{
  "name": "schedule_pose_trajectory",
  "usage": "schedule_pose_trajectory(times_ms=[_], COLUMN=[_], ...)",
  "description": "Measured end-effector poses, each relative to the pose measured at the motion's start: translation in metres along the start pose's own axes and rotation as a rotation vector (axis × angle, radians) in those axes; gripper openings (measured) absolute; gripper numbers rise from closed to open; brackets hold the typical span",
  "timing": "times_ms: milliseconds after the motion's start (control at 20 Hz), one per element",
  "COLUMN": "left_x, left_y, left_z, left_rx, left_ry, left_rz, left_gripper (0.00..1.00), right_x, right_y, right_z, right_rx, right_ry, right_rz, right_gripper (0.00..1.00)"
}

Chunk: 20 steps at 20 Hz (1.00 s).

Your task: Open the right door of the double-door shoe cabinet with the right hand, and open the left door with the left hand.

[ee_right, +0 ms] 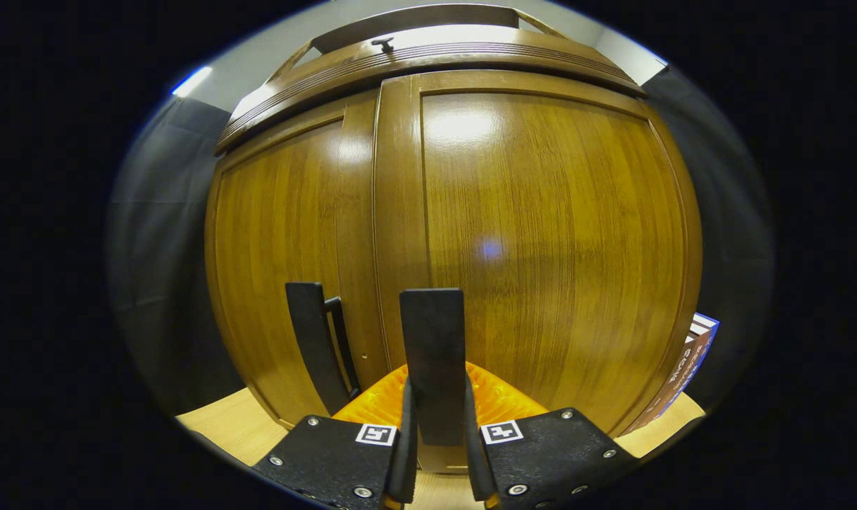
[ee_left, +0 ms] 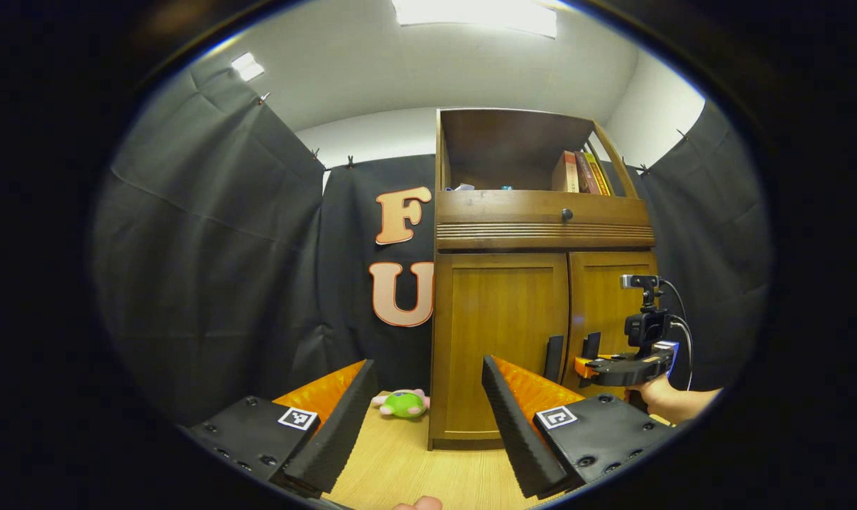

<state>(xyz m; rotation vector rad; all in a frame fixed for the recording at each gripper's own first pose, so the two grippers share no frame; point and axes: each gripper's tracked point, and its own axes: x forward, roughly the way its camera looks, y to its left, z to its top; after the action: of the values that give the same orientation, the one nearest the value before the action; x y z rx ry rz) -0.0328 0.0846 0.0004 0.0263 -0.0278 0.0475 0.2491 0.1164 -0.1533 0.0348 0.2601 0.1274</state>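
Observation:
The wooden shoe cabinet [ee_left: 542,227] stands ahead and slightly right, and both lower doors look closed. My left gripper [ee_left: 425,425] is open and empty, well short of the left door [ee_left: 499,333] and its dark vertical handle [ee_left: 554,358]. A hand holds my right gripper [ee_left: 590,365] against the right door [ee_left: 609,304]. In the right gripper view, my right gripper [ee_right: 435,404] is shut on the right door's handle [ee_right: 432,340], both fingers pressing its sides. The left door's handle [ee_right: 315,347] stands just to its left, and the right door [ee_right: 556,234] is very close.
A green plush toy [ee_left: 402,404] lies on the wooden floor [ee_left: 400,467] left of the cabinet's base. Books [ee_left: 581,172] stand on the open upper shelf above a drawer with a knob [ee_left: 566,212]. Another book [ee_right: 690,361] leans by the cabinet's right side. Black cloth walls surround the booth.

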Motion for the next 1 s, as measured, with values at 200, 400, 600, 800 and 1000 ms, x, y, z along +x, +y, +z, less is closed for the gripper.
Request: schedule_pose_trajectory(times_ms=[200, 400, 600, 800, 1000], left_x=[-0.012, -0.012, -0.011, -0.016, -0.017], left_y=[-0.004, -0.014, -0.036, -0.061, -0.085], left_z=[-0.002, 0.006, 0.014, 0.009, 0.001], left_rx=[-0.004, -0.016, 0.001, -0.014, -0.019], left_ry=[0.017, 0.004, -0.009, 0.001, 0.026], left_rz=[-0.007, -0.028, -0.062, -0.095, -0.126], left_gripper=[0.98, 0.97, 0.99, 0.96, 0.96], right_x=[-0.011, -0.030, -0.050, -0.067, -0.086], right_y=[0.001, -0.002, -0.006, -0.013, -0.021], right_z=[0.001, 0.001, 0.000, 0.000, -0.001], right_rx=[-0.008, -0.004, -0.004, -0.003, 0.018], right_ry=[-0.015, -0.014, -0.007, -0.013, -0.009], right_rz=[0.001, 0.010, 0.018, 0.005, 0.006], right_gripper=[0.30, 0.30, 0.29, 0.29, 0.29])
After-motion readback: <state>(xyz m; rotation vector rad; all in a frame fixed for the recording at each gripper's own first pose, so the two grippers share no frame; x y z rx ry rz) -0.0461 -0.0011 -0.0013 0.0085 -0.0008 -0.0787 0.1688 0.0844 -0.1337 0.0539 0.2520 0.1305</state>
